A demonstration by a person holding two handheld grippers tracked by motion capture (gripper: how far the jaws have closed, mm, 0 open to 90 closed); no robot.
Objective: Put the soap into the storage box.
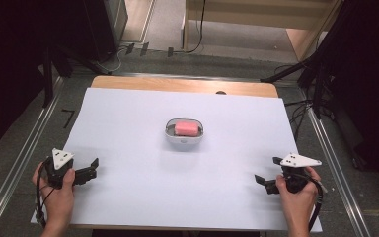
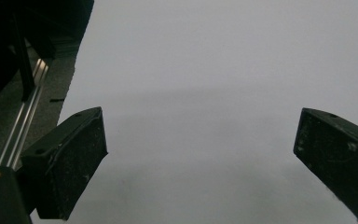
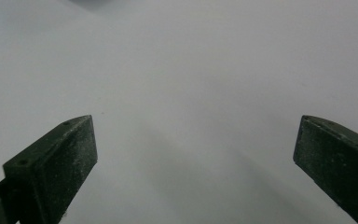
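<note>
A pink block point(image 1: 186, 128) lies in a small white oval dish point(image 1: 184, 140) at the middle of the white sheet point(image 1: 143, 187). My left gripper point(image 1: 93, 169) rests near the sheet's front left corner, held by a hand, jaws apart and nothing between them. In the left gripper view, the left gripper point(image 2: 200, 154) stands open over bare white sheet. My right gripper point(image 1: 266, 173) sits near the front right, also hand-held and open. In the right gripper view the right gripper point(image 3: 196, 154) frames plain white sheet, jaws wide.
The sheet covers a wooden table point(image 1: 177, 85) whose far edge shows. Metal rails point(image 1: 24, 148) run along both sides. Black stands and cables point(image 1: 306, 106) crowd the floor at the back and right. A rail point(image 2: 25, 116) shows at the left of the left gripper view.
</note>
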